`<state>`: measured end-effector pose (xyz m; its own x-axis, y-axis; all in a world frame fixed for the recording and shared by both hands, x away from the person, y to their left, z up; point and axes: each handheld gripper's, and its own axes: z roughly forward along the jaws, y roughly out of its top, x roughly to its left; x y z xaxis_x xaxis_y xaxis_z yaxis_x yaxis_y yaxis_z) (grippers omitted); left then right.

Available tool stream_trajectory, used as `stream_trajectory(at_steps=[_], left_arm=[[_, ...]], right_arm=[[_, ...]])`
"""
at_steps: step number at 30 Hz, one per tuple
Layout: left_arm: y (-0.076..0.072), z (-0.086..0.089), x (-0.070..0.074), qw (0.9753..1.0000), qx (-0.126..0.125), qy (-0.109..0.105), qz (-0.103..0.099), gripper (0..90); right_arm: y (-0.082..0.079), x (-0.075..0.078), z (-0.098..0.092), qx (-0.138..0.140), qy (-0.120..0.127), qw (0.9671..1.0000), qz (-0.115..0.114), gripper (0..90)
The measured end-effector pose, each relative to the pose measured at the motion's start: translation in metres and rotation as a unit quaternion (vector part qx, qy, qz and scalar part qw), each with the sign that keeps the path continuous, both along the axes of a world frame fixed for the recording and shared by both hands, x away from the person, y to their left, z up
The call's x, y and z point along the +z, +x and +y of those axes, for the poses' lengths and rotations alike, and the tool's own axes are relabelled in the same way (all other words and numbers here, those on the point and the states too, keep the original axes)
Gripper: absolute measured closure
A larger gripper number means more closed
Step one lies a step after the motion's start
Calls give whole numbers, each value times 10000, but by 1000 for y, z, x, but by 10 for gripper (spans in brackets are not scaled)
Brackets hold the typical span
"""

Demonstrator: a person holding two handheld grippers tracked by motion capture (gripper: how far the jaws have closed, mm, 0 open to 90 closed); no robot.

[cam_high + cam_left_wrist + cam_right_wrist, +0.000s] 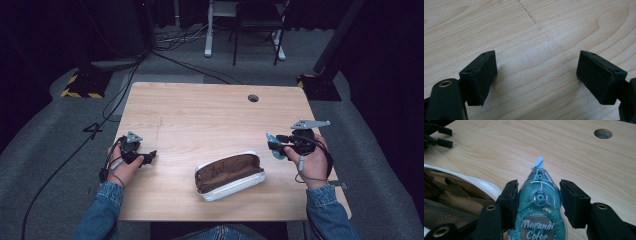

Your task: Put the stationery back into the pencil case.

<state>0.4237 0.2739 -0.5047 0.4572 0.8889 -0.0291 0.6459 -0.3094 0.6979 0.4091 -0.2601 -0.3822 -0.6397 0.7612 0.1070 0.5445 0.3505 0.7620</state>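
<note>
The right gripper [537,202] is clenched on a correction tape dispenser [539,207] — a teardrop of clear teal plastic with gears showing inside and a pale blue tip. In the high view that gripper [276,147] sits at centre right of the frame, holding the dispenser [274,150] just above the table [200,110], to the right of the pencil case [229,175].

The case lies open at lower centre: a white shell, brown fabric lining, dark mesh showing at the lower left of the right gripper view [439,212]. Judging by this, the pick-up looks done; what is left is likely carrying the dispenser over the white rim, letting go, and perhaps closing the case.

The left gripper [143,158] rests at centre left, well apart from the case. Its 2 black foam-like pads [482,75] stand wide apart with nothing between them but pale wood grain.
</note>
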Motion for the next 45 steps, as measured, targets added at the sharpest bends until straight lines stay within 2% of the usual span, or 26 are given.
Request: stream_trajectory(at_steps=[7,12,19,29,41,45], left_arm=[[0,0,0,10000,-2,-2,-4,171],[0,0,0,10000,-2,-1,-4,171],[0,0,0,10000,1,-1,-1,171],[0,0,0,10000,2,-1,0,172],[0,0,0,10000,-2,0,-3,171],[0,0,0,10000,1,-1,0,172]], right_arm=[[-9,9,17,313,11,9994,-118,504],[-16,12,31,609,-72,9980,-161,504],[-23,15,47,883,-160,9958,-183,504],[-33,15,72,1311,-314,9907,-159,504],[-38,10,94,1627,-458,9855,-154,503],[-39,6,102,1737,-612,9828,-149,503]])
